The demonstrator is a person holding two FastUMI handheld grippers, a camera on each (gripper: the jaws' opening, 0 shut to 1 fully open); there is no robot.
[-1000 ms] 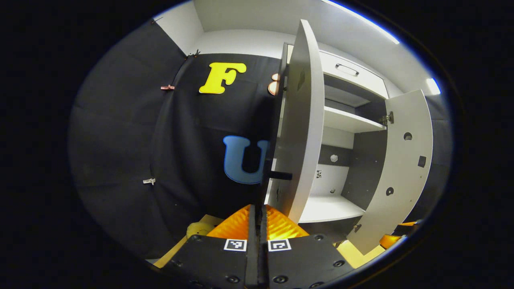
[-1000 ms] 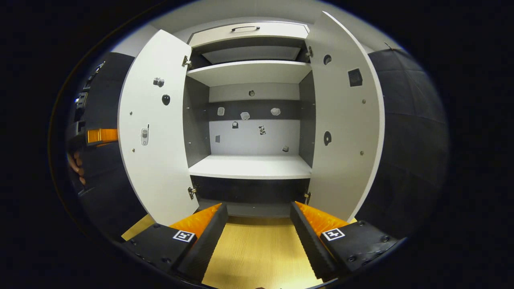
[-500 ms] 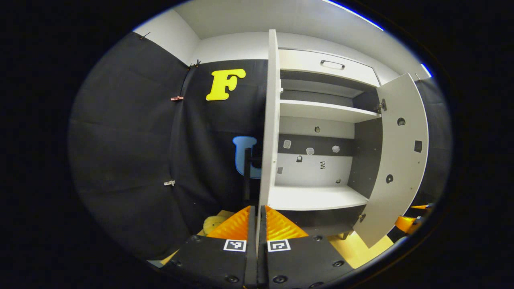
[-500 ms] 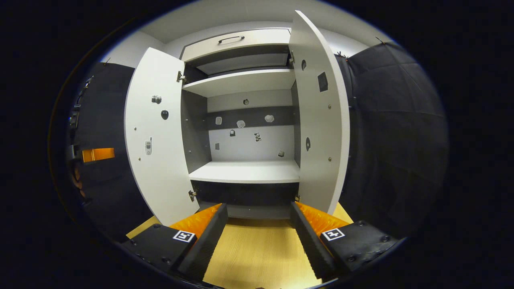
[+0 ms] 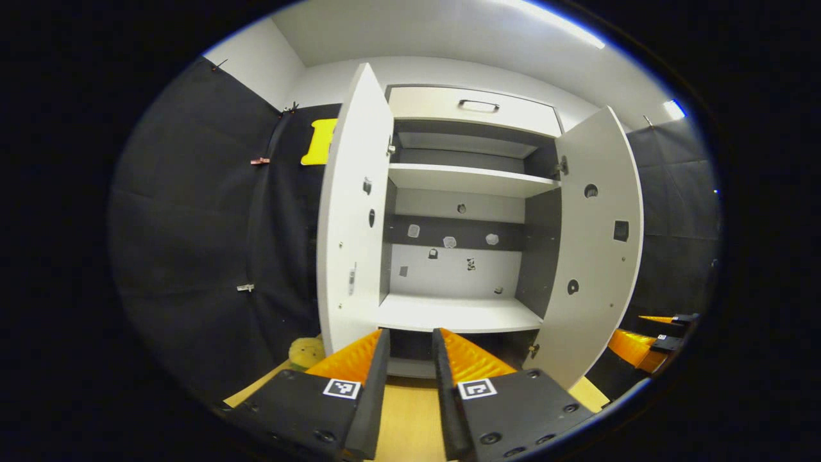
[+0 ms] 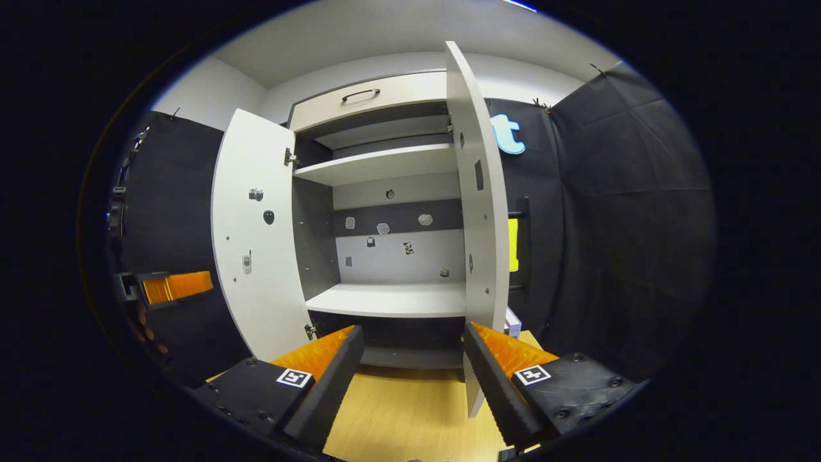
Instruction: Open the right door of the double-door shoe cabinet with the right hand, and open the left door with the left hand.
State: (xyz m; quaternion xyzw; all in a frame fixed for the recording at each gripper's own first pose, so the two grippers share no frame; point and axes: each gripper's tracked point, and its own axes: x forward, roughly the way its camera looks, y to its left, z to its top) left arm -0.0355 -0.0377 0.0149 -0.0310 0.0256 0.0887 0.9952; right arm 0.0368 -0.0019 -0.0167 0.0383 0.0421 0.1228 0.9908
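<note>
The white shoe cabinet (image 5: pixel 458 314) stands ahead with both doors swung out and its shelves bare. In the left gripper view the left door (image 5: pixel 349 224) hangs just left of my left gripper (image 5: pixel 409 359), which is open with nothing between its fingers. The right door (image 5: pixel 600 244) stands wide, and my right gripper (image 5: pixel 648 333) shows low at the far right. In the right gripper view the right door (image 6: pixel 478 212) is nearly edge-on, just above my right gripper (image 6: pixel 410 366), which is open and holds nothing. The left door (image 6: pixel 256 237) and my left gripper (image 6: pixel 173 285) lie to the left.
A closed drawer (image 5: pixel 478 106) with a dark handle tops the cabinet. A yellow soft thing (image 5: pixel 306 351) lies on the wooden floor (image 5: pixel 410 417) left of the left door. A small white box (image 6: pixel 513 321) sits behind the right door. Black cloth walls flank the cabinet.
My left gripper's fingers, shut at the left door's edge before, have parted and drawn back. The left door has swung wider. The right gripper has shifted right, so its door looks edge-on.
</note>
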